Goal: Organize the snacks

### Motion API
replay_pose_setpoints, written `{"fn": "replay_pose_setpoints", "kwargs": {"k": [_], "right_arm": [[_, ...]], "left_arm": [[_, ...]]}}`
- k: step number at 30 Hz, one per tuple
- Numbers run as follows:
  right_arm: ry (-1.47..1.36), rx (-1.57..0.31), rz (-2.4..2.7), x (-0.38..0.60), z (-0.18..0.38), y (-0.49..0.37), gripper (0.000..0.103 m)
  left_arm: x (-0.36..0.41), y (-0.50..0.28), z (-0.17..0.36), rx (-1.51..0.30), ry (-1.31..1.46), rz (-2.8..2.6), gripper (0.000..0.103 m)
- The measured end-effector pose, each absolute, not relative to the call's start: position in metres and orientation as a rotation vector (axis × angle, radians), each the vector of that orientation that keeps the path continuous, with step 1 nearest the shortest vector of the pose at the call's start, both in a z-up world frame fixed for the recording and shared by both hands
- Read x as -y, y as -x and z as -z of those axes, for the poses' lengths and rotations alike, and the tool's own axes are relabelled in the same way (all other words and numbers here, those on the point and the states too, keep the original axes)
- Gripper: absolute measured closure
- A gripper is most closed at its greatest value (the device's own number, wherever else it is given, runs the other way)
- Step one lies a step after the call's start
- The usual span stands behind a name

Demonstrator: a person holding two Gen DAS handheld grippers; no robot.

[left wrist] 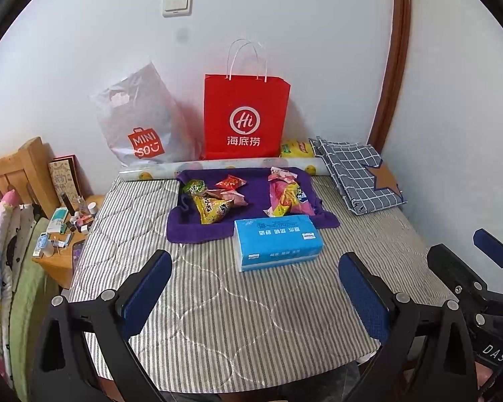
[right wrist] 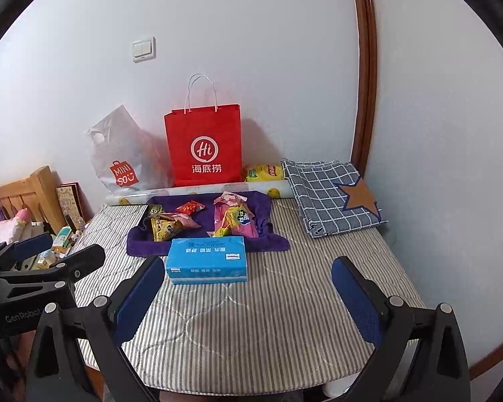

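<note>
Left wrist view: your left gripper (left wrist: 253, 293) spread wide, empty, above striped quilt (left wrist: 218, 318). Snacks (left wrist: 214, 197) piled on purple cloth (left wrist: 198, 231), well ahead. Blue tissue pack (left wrist: 276, 243) just in front of cloth. Red bag (left wrist: 244, 117) reads "Hi"; grey bag (left wrist: 141, 124) reads "MINISO".

Right wrist view: your right gripper (right wrist: 248, 296) spread, empty. Left gripper body at left edge reads "GenRobot". Snacks on cloth beyond tissue pack.

White wall (left wrist: 285, 16) ahead of me, light switch (left wrist: 177, 3) high on it. Brown wooden door frame (left wrist: 394, 67) far right. Wooden headboard (left wrist: 15, 171) left, small wooden nightstand (left wrist: 62, 264) beside it, cluttered. Even, soft light.
</note>
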State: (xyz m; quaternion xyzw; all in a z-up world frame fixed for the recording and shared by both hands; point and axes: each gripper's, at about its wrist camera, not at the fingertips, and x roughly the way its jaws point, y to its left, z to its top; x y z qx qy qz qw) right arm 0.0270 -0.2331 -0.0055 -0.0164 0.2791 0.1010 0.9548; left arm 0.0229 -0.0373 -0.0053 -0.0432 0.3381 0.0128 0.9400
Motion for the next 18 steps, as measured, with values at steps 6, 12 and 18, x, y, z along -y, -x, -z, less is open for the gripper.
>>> {"fn": "replay_pose_setpoints", "kwargs": {"k": [6,12,18], "right_arm": [[0.039,-0.566,-0.206,0.2329,0.0049,-0.0261,0.002],[0.043,-0.562,-0.208,0.2320,0.0048,-0.0243,0.002],[0.047,-0.556,-0.211,0.2296,0.0029,-0.0221,0.002]], "left_arm": [[0.0371,-0.0227,0.0050,-0.693,0.085,-0.031,0.004],[0.0361,-0.0218,0.0043,-0.692,0.085,-0.031,0.004],[0.0363,-0.0202,0.0036,-0.690,0.086,-0.032,0.004]]}}
